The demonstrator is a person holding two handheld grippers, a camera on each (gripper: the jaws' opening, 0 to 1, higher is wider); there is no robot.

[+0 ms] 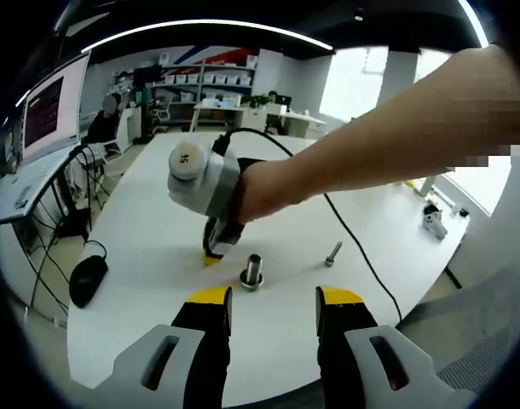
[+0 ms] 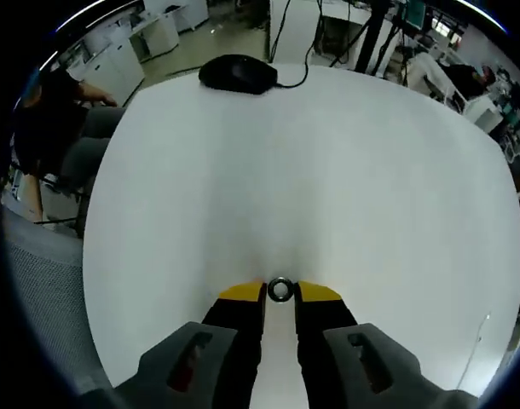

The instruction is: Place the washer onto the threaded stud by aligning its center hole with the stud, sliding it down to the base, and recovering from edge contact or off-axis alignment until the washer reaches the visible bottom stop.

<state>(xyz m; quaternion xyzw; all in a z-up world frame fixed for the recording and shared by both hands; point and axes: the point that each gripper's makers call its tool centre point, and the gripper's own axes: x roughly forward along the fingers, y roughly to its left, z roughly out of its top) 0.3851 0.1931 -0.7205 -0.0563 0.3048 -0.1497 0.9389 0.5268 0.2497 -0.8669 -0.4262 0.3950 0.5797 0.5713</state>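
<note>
stud [image 1: 252, 271] threads too small

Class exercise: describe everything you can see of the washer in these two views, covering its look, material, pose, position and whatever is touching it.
The washer is a small round ring with an open centre hole, shiny grey like metal. In the right gripper view it sits between the yellow tips of the right tongs, which are closed against its two sides. It faces the camera flat-on, so the hole shows fully, with the white table behind it. Whether it rests on the table or is lifted off it cannot be told.
</note>
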